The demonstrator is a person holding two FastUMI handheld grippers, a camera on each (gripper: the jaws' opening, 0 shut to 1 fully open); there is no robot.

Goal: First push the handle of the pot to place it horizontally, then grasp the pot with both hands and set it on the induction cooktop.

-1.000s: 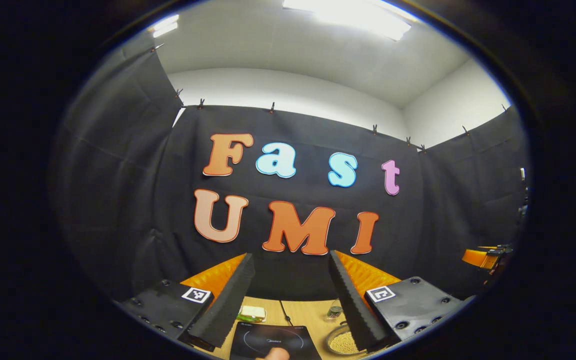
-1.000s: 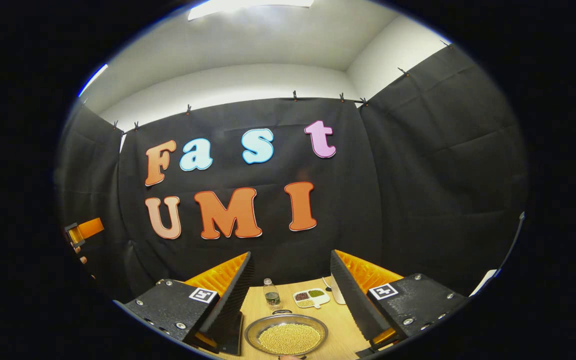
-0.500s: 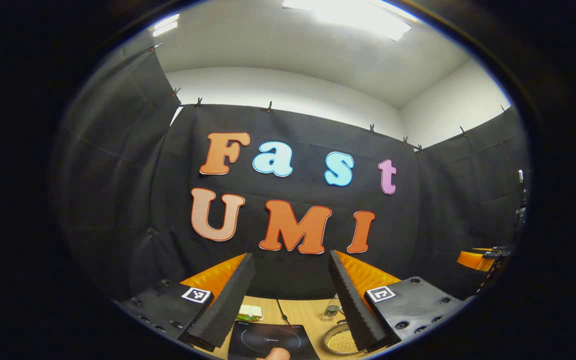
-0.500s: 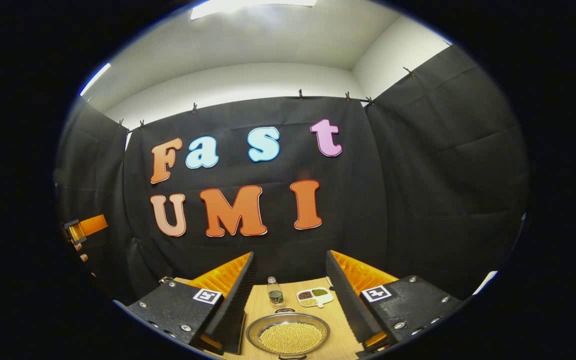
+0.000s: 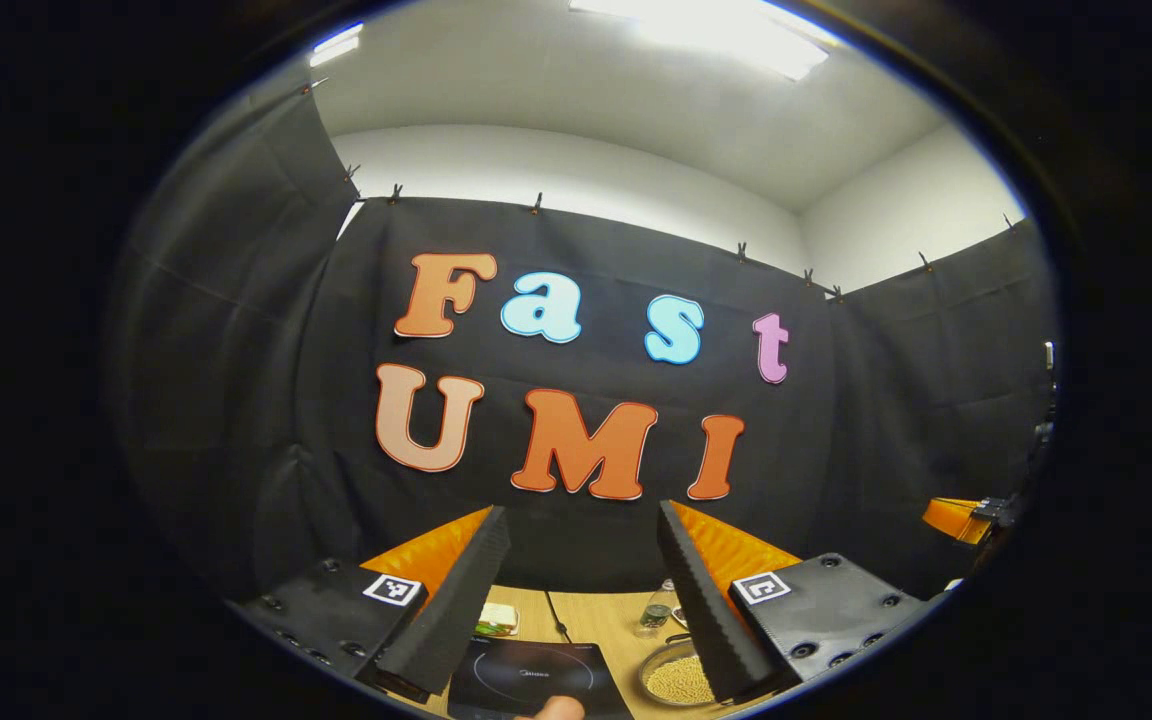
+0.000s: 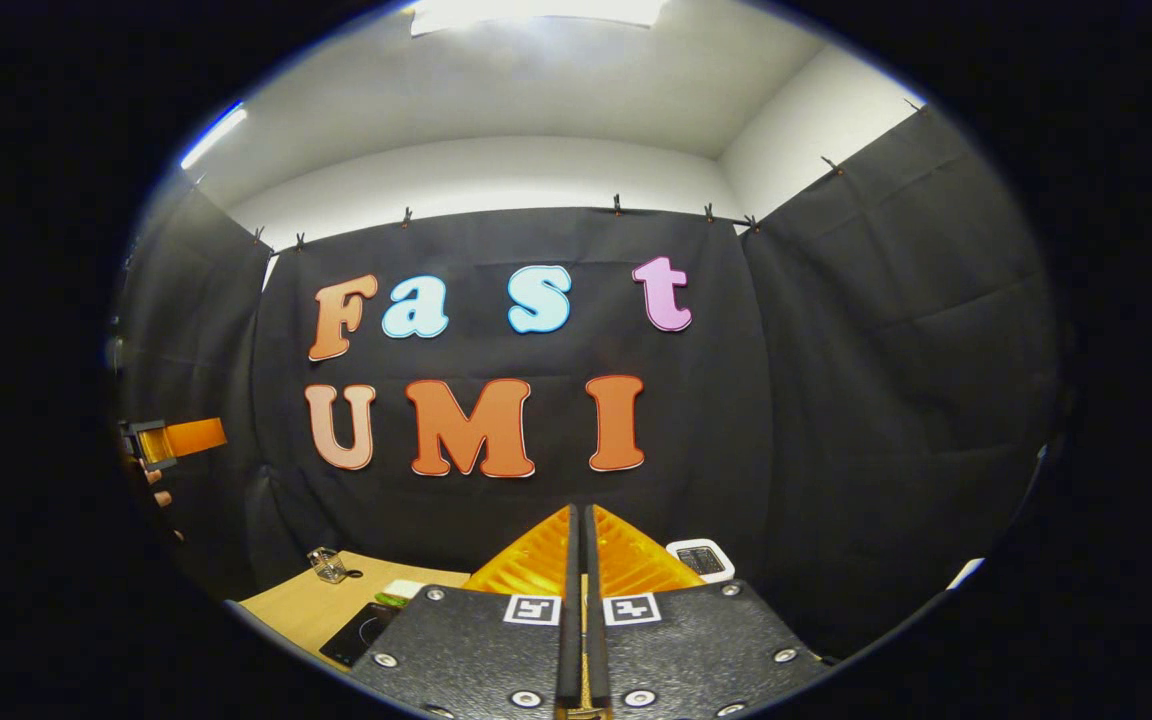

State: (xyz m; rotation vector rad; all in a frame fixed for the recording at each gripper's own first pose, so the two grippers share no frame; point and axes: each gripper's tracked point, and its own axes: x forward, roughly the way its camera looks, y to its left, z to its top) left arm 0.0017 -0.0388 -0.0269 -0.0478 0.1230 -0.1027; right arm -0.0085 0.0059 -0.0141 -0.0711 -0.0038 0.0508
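Each gripper is built on two flat black textured plates fastened with round silver-headed screws, and a small square white tag printed with a black block pattern is fixed near the inner top corner of every plate. Behind each finger a ribbed orange backing panel is seen, rising in a wedge shape. On the left gripper (image 5: 584, 540) the fingers (image 5: 456, 600) are faced with finely ridged, saw-toothed strips tapering to narrow tips. On the right gripper (image 6: 578, 520) the same plates, tags and orange ribbed wedges are seen, with thin edges running down the middle.
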